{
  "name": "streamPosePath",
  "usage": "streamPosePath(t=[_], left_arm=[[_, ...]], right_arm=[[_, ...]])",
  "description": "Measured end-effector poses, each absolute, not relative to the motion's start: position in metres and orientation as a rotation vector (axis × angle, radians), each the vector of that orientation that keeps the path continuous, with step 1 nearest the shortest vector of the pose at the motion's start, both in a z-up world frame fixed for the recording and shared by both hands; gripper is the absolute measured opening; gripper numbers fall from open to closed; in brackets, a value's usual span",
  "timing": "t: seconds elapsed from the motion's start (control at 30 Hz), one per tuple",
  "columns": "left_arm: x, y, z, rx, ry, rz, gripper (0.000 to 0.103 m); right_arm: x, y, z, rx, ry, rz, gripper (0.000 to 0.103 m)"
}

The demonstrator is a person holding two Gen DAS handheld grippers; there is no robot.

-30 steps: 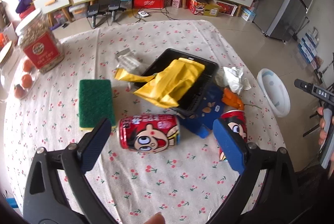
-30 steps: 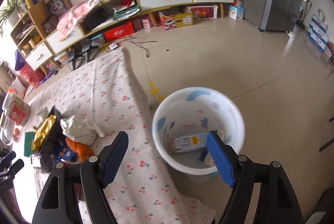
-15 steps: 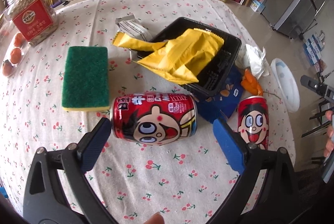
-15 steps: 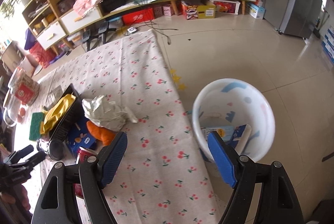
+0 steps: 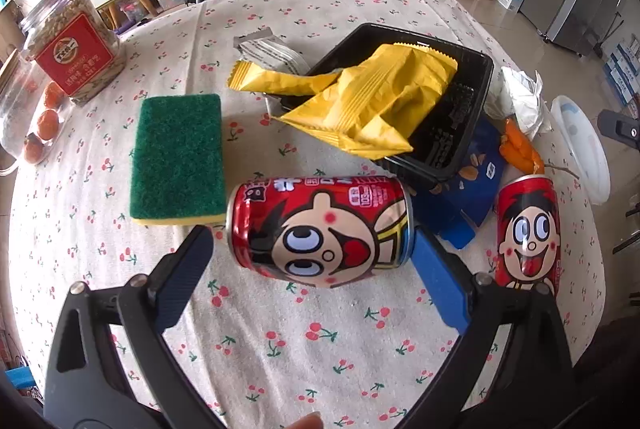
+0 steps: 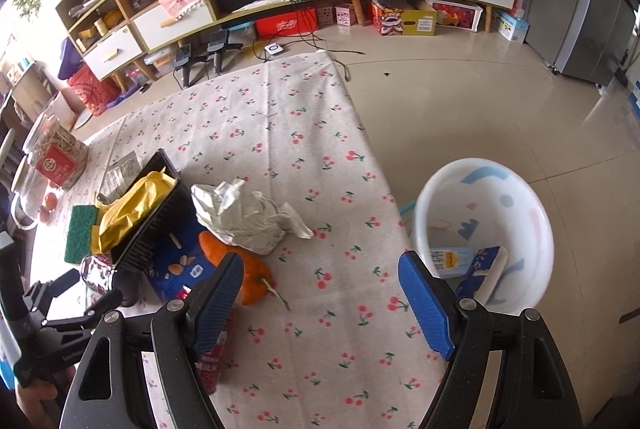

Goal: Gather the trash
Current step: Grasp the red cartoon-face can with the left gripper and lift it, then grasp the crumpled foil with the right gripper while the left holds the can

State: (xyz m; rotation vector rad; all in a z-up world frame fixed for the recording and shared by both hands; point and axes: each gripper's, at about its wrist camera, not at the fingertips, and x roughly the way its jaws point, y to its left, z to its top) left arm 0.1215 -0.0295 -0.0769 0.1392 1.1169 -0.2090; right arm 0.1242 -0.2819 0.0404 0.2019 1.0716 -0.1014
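A red cartoon can [image 5: 320, 229] lies on its side on the cherry-print tablecloth [image 5: 280, 341]. My left gripper [image 5: 312, 235] is open and straddles it: the right pad is at the can's end, and a small gap shows at the left pad. A second red can [image 5: 526, 229] stands upright to the right. My right gripper [image 6: 320, 265] is open over bare cloth near the table's edge, holding nothing. A white bin [image 6: 532, 213] with cartons inside sits on the floor to its right. Crumpled white paper [image 6: 248, 217] and orange peel [image 6: 256, 277] lie just ahead of the right gripper.
A black tray [image 5: 472, 117] holds a yellow wrapper [image 5: 368, 101], with a blue packet [image 5: 468, 197] under its corner. A green sponge [image 5: 178, 157], a silver wrapper [image 5: 272, 49] and a jar [image 5: 70, 45] are to the left. Beige floor lies beyond the table.
The left gripper has sunk toward the lying can, which now sits between its fingers. The right gripper has swung left from above the bin to above the table's edge.
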Motion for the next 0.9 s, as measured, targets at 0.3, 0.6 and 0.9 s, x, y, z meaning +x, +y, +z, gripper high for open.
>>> streamPosePath(t=[0.3, 0.6, 0.9], left_arm=[[0.12, -0.022, -0.075, 0.024, 1.126, -0.244, 0.088], [0.108, 0.002, -0.05, -0.018, 1.065, -0.229, 0.088], [0.107, 0.024, -0.048, -0.082, 1.067, -0.198, 0.088]], right_arm=[[0.143, -0.264, 0.033, 0.194, 1.095, -0.086, 0.081], [0.171, -0.245, 0.016, 0.159, 1.135, -0.056, 0.081], [0.191, -0.236, -0.006, 0.177, 1.155, 0.014, 0.08]])
